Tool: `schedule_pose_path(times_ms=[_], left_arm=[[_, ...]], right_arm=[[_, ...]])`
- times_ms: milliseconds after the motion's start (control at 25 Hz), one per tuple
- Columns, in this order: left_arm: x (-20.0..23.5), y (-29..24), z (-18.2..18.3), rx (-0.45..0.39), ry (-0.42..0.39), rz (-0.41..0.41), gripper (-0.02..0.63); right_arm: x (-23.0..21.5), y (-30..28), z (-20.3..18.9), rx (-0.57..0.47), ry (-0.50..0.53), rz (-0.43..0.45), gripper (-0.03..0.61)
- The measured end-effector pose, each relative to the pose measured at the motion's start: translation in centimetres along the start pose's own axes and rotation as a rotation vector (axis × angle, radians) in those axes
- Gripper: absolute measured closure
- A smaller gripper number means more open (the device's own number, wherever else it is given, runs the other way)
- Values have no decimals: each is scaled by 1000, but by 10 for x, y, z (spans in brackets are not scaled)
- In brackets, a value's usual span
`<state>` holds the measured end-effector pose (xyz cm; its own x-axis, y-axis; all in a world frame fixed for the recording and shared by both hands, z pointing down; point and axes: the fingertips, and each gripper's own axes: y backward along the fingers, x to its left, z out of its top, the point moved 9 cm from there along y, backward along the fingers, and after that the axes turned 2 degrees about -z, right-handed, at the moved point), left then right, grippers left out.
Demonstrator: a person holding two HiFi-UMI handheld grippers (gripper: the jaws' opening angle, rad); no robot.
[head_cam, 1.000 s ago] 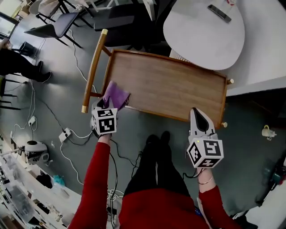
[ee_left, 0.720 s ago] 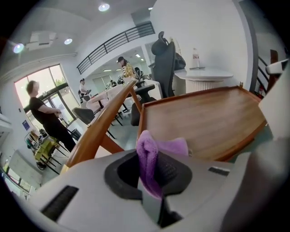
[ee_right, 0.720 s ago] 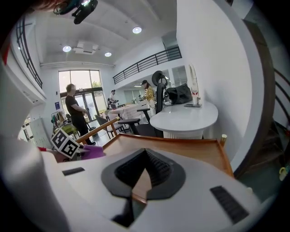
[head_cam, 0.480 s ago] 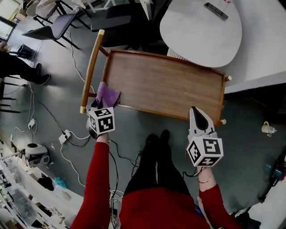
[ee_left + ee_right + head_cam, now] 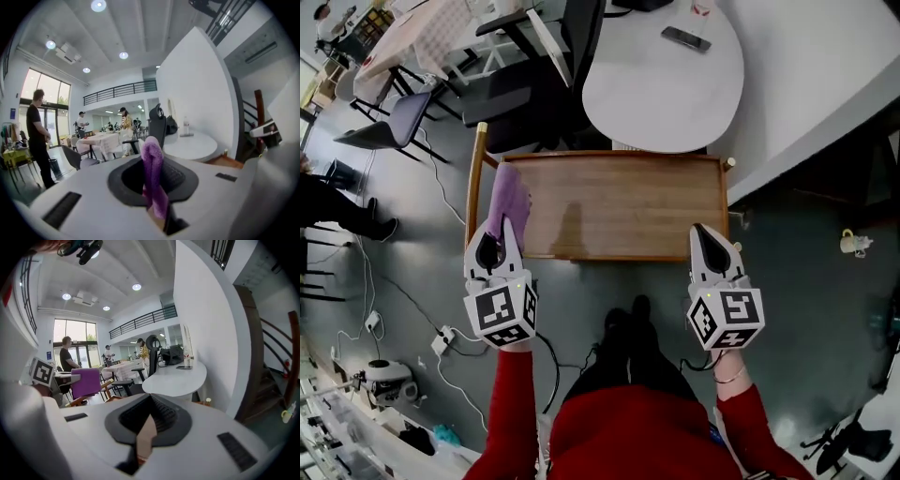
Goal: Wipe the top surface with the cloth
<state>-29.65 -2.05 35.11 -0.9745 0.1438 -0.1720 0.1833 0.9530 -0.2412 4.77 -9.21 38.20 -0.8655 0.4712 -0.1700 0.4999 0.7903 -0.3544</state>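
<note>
- We count two grippers, and only one of them is working.
- The left gripper (image 5: 492, 246) has its jaws clamped on the one cloth (image 5: 508, 197), with a fold of it standing up between them.
- The right gripper (image 5: 712, 246) has its jaws pressed together with nothing between them. It is held at the near right corner of the trolley.
- There is one wooden trolley (image 5: 628, 208), with a bare, rimmed top and a long handle at its left end.
- The cloth is purple, soft and bunched into a narrow strip. It runs from the jaws out over the left end of the trolley top, just inside the handle. We cannot tell whether it touches the wood.
- Beyond the trolley there is one round white table (image 5: 656, 89) with one dark flat device (image 5: 684, 38) on it.
</note>
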Motion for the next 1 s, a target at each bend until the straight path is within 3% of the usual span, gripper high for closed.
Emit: schedule_pose_path(times_ms=[200,480,1000], left_arm=[[-50,8,29,-124,42,-161,563],[-102,9,28,-136,61,-343,563],[-119,12,24,-122,59,-374,563]], right_arm=[[2,17,16,-76,14,-6,567],[9,29,38,-159,56,7,566],[27,28,56,-199,145,81,568]])
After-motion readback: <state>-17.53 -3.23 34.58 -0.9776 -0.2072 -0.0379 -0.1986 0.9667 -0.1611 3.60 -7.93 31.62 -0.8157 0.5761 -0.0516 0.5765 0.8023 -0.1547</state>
